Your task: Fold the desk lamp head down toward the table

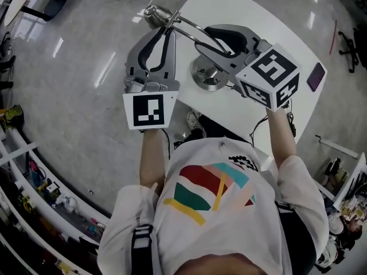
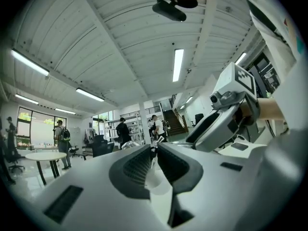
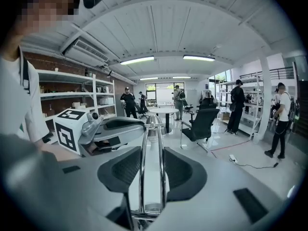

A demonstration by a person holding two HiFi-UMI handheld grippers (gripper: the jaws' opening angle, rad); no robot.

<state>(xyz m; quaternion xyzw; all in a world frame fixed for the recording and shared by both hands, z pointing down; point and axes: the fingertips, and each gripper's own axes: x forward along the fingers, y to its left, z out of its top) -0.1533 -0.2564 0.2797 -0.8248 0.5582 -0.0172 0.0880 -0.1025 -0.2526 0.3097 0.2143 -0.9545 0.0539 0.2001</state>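
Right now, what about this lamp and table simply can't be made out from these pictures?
Lamp head: tiny in head view; left gripper view hides most behind the left gripper's fingers.
Lamp base: head view, partly covered by the right gripper.
Purple object on the table: head view, too small to identify.

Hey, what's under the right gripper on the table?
The lamp's round chrome base, standing on the white table. Its far side is covered by the right gripper, which is shut on the lamp arm.
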